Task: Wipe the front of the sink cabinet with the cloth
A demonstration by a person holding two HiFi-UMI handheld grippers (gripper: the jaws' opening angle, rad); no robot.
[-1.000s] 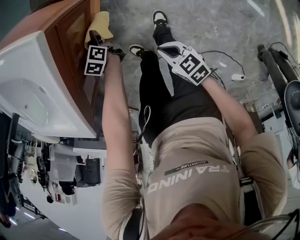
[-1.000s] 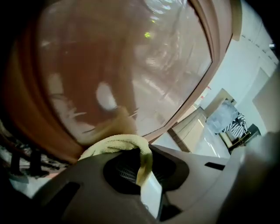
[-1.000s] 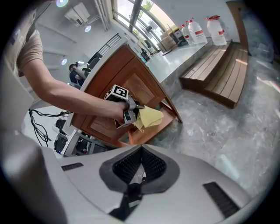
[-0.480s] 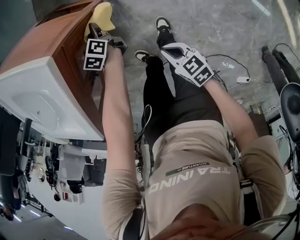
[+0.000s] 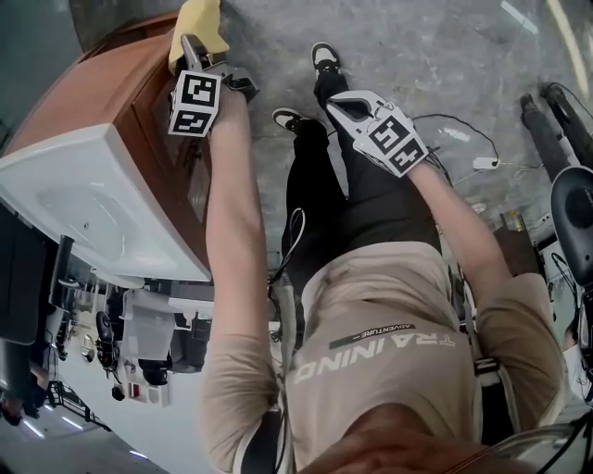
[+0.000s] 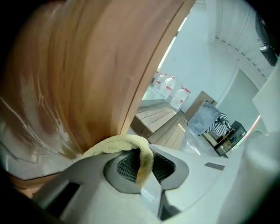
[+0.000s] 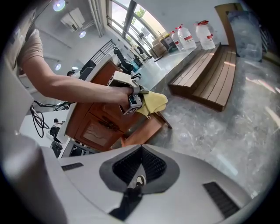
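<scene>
In the head view, my left gripper [image 5: 192, 51] is shut on the yellow cloth [image 5: 200, 22] and presses it against the brown wooden sink cabinet [image 5: 111, 83], near its far corner. The left gripper view has the cloth [image 6: 127, 144] bunched over the left gripper [image 6: 142, 168], tight against the cabinet's wood [image 6: 78, 78]. The right gripper view shows cloth [image 7: 154, 103] and cabinet [image 7: 94, 124] from the side. My right gripper [image 5: 334, 98] hovers over the person's legs, away from the cabinet. It [image 7: 138, 180] is shut and holds nothing.
The white sink basin [image 5: 83, 204] tops the cabinet at the left. The person's legs and shoes [image 5: 321, 57] stand beside the cabinet. Cables [image 5: 463, 139] and black equipment [image 5: 565, 157] lie on the grey floor at right. A wooden bench [image 7: 214, 74] and water bottles [image 7: 197, 35] stand farther off.
The left gripper and cloth have slid a little toward the top of the head view along the cabinet. The right gripper has stayed over the legs, still shut.
</scene>
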